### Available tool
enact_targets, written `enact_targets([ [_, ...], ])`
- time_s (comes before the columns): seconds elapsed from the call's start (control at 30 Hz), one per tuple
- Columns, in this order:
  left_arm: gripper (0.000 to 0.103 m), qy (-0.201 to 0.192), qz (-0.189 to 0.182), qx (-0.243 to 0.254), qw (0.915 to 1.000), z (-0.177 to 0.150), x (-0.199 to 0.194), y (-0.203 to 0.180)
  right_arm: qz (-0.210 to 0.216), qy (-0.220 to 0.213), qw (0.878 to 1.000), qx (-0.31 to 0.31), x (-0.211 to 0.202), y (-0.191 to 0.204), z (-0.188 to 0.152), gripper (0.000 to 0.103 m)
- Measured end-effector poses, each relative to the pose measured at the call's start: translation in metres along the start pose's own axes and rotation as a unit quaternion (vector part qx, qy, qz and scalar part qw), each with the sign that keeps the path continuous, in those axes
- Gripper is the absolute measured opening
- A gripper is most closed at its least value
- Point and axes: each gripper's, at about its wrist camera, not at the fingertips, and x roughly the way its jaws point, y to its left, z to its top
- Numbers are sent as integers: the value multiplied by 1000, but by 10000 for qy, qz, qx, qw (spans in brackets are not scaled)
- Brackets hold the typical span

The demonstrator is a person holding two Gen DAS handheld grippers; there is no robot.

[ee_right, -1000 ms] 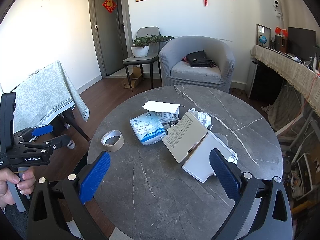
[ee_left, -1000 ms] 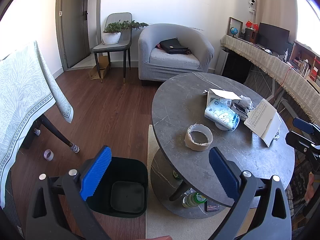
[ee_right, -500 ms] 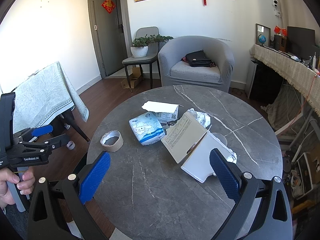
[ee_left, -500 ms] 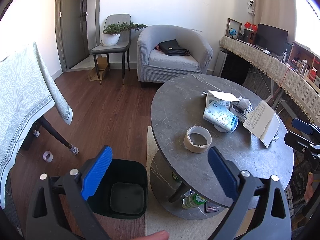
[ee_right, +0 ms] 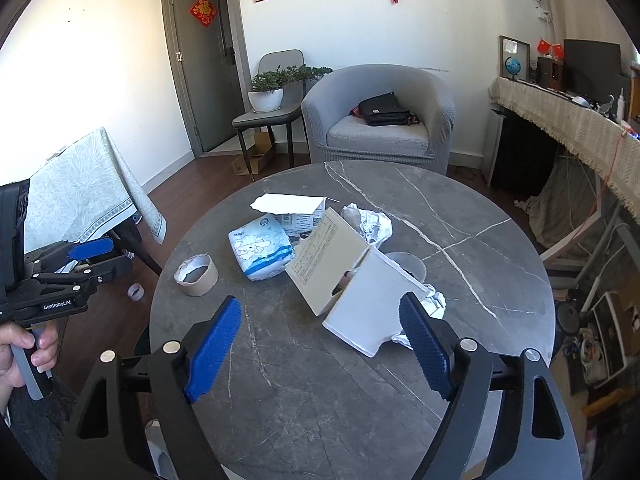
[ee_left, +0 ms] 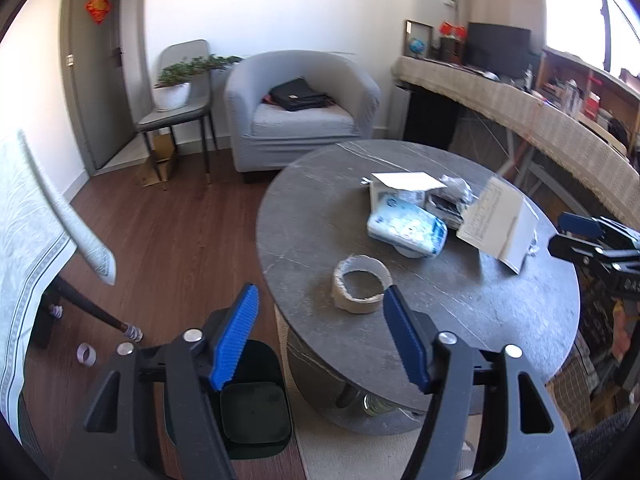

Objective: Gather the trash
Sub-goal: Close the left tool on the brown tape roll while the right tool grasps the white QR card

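A round grey marble table [ee_left: 460, 304] [ee_right: 304, 392] holds the trash: a brown tape roll [ee_left: 361, 289] [ee_right: 196, 275], a blue-white tissue pack [ee_left: 407, 230] [ee_right: 262, 247], an open white box [ee_right: 352, 292] [ee_left: 498, 226], a small printed carton [ee_left: 400, 188] and crumpled foil [ee_right: 370, 226]. A black bin [ee_left: 254, 412] stands on the floor left of the table. My left gripper [ee_left: 324, 336] is open and empty, just short of the tape roll. My right gripper [ee_right: 320, 344] is open and empty, just short of the white box.
A grey armchair [ee_right: 380, 120] with a black bag, a chair with a potted plant [ee_right: 268, 92], a cloth-covered table [ee_left: 28, 240] at left and a covered sideboard [ee_right: 580, 120] at right. A small tape ring [ee_left: 86, 354] lies on the wood floor. Bottles stand under the table.
My left gripper has moved forward toward the table; the tape roll now lies nearer its fingers. The right gripper has edged slightly forward toward the white box.
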Motion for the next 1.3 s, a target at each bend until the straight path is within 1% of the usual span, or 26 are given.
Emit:
enact_targets([
  [0.1, 59, 144, -213, 140, 9996, 2, 13, -4, 53, -14, 9999, 124, 3, -12, -3, 78],
  [0.17, 53, 283, -375, 147, 9988, 2, 25, -6, 104, -16, 9998, 189, 4, -18, -4, 77],
  [0.4, 53, 628, -528, 335, 9961, 0, 59, -15, 335, -79, 9987, 382, 4, -35, -8, 77],
  [0.43, 54, 676, -622, 350, 9952, -1, 61, -15, 365, -89, 9985, 402, 4, -37, -9, 77],
  [0.47, 57, 725, -695, 362, 9943, -1, 64, -16, 391, -96, 9982, 434, 3, -39, -10, 77],
  [0.5, 60, 743, -687, 377, 9942, -1, 66, -18, 424, -112, 9979, 468, 3, -41, -11, 77],
  [0.53, 64, 727, -631, 410, 9945, -2, 67, -19, 458, -125, 9976, 502, 3, -44, -12, 77],
  [0.57, 66, 711, -575, 443, 9948, -2, 68, -21, 491, -130, 9973, 534, 2, -46, -13, 77],
  [0.63, 66, 728, -452, 486, 9951, -2, 73, -23, 560, -136, 9967, 577, 3, -51, -14, 77],
  [0.8, 66, 706, -371, 538, 9954, -2, 82, -28, 758, -124, 9942, 750, 12, -62, -20, 76],
  [0.83, 66, 714, -363, 547, 9953, -2, 85, -29, 819, -128, 9935, 779, 14, -64, -21, 72],
  [0.87, 65, 730, -360, 548, 9952, -2, 88, -30, 888, -126, 9925, 832, 17, -67, -22, 68],
  [0.9, 64, 699, -370, 537, 9954, -2, 89, -30, 959, -131, 9913, 892, 19, -69, -22, 66],
  [0.93, 61, 676, -367, 536, 9956, -2, 90, -30, 1023, -151, 9903, 929, 20, -71, -21, 64],
  [0.97, 51, 657, -384, 518, 9958, -1, 90, -29, 1092, -189, 9893, 954, 21, -72, -20, 62],
  [1.13, 49, 581, -447, 368, 9966, 1, 92, -24, 1043, -317, 9904, 853, 21, -72, -13, 61],
  [1.3, 49, 511, -572, 235, 9968, 4, 86, -22, 1075, -394, 9895, 879, 23, -79, -12, 61],
])
